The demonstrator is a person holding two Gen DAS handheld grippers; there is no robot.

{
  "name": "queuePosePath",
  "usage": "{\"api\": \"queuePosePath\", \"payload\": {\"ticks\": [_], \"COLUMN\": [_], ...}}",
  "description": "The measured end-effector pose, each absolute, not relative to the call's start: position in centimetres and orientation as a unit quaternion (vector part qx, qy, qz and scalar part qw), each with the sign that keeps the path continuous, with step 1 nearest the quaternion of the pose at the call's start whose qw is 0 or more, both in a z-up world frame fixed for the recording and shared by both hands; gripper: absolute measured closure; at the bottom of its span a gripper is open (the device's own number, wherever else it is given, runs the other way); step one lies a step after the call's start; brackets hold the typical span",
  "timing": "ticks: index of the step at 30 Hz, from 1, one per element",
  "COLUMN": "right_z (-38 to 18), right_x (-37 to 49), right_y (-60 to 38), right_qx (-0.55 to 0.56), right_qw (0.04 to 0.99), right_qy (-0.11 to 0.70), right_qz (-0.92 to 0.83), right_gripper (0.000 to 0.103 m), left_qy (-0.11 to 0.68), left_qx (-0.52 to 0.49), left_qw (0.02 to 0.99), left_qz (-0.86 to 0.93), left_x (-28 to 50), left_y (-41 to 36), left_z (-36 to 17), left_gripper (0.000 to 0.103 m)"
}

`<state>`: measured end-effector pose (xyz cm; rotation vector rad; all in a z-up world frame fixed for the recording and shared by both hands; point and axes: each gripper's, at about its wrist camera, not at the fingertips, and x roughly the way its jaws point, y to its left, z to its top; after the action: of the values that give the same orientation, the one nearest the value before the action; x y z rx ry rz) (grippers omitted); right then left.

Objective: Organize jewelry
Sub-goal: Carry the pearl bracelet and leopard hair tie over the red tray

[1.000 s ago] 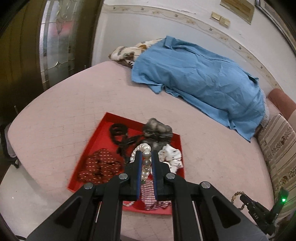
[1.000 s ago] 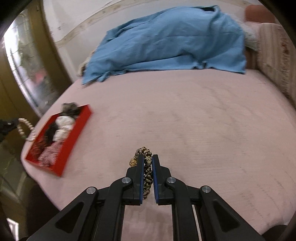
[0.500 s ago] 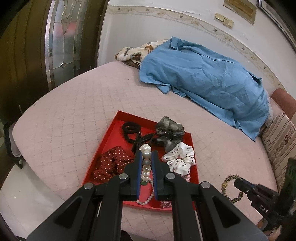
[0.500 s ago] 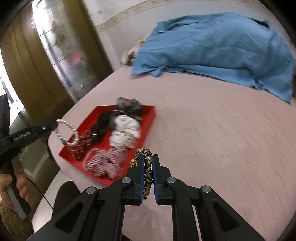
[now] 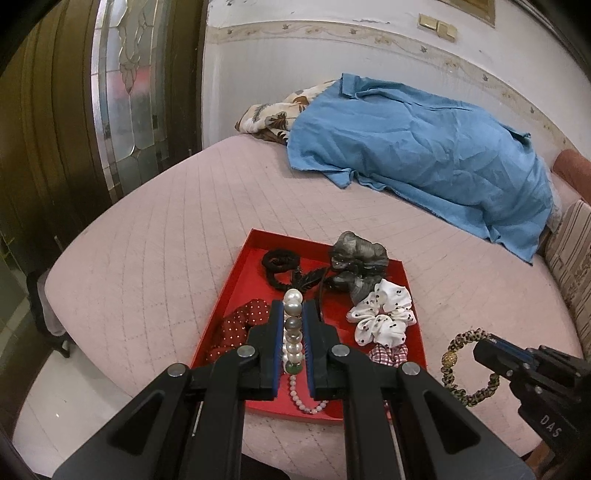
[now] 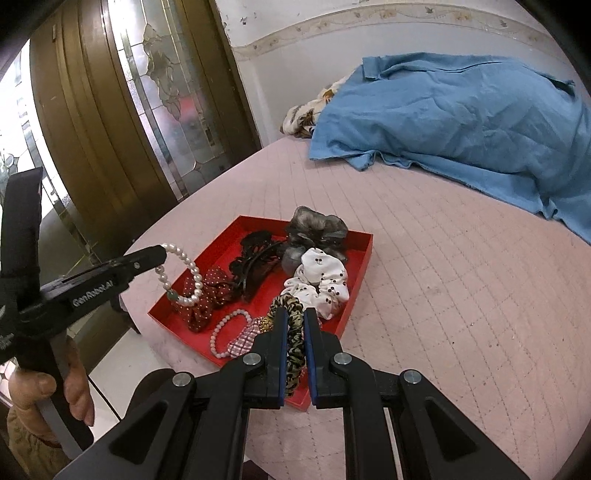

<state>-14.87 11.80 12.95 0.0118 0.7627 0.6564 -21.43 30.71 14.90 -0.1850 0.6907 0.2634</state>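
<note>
Pink quilted bed [image 5: 192, 229], leaded-glass wooden door [image 5: 122, 103]

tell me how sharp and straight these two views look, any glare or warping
Left wrist view: sharp, fisheye bows the wall border, dark vignette corners, soft sheen on the glass door. Right wrist view: also sharp, bright window light blows out the left edge, door frame curves, red tray evenly lit.

We see a pink quilted bed [image 5: 155, 266] with a blue shirt [image 5: 424, 155] spread at the far side, covering a floral cloth [image 5: 269, 114]. Wood door with leaded glass [image 6: 166, 96] on left. Striped cushion [image 5: 572, 251] at right edge.
</note>
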Motion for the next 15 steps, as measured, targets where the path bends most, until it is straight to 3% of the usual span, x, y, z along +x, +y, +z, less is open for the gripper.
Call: {"api": "queuePosePath", "payload": {"ticks": [15], "right_z": [12.4], "right_x": [-14.1], "right_y": [11.0], "right_qx": [0.023], "right_qw": [0.874], "right_qy": [0.378], "right_qz": [0.305], "right_gripper": [0.093], "left_qy": [0.350], "left_qx": [-0.069], "left_qw": [0.927], "left_qz": [0.113], "left_x": [-20.5], "left_y": [29.1], "left_z": [14.2], "left_gripper": [0.093]}}
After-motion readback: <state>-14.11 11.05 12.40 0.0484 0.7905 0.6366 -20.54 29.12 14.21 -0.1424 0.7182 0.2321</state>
